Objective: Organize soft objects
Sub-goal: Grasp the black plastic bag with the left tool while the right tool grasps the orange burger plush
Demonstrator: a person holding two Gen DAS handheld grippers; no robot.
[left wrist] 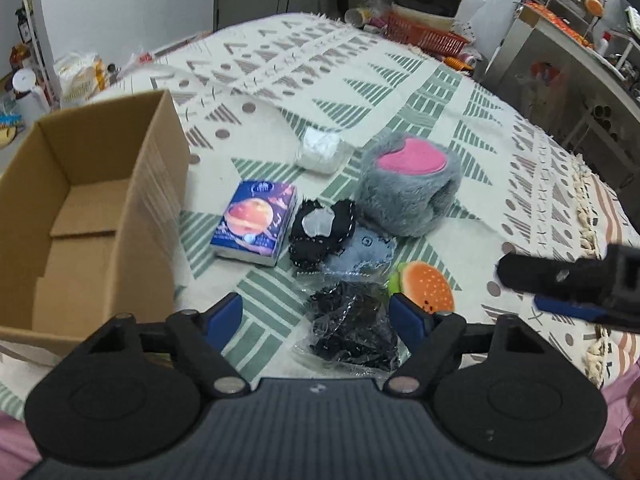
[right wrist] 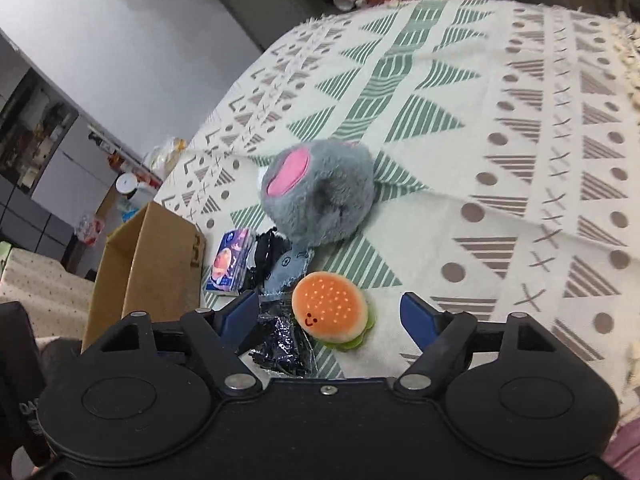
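Note:
On the patterned cloth lie a grey furry plush with a pink patch (left wrist: 408, 192), a white wad (left wrist: 322, 152), a tissue pack with a planet print (left wrist: 256, 222), a black stitched fabric piece (left wrist: 320, 232), a blue-grey denim piece (left wrist: 360, 252) and a burger plush (left wrist: 428, 284). My left gripper (left wrist: 316, 314) is open over a clear bag of black stuff (left wrist: 352, 328), its pads apart from the bag. My right gripper (right wrist: 330, 312) is open with the burger plush (right wrist: 328, 308) between its fingers, untouched. The right gripper (left wrist: 560, 280) also shows at the right of the left wrist view.
An open cardboard box (left wrist: 80, 200) with nothing inside stands at the left, close to the tissue pack. An orange basket (left wrist: 424, 34) and clutter sit at the far edge. The fringed cloth edge (left wrist: 588, 216) runs along the right. Bare patterned cloth (right wrist: 440, 120) stretches beyond the plush.

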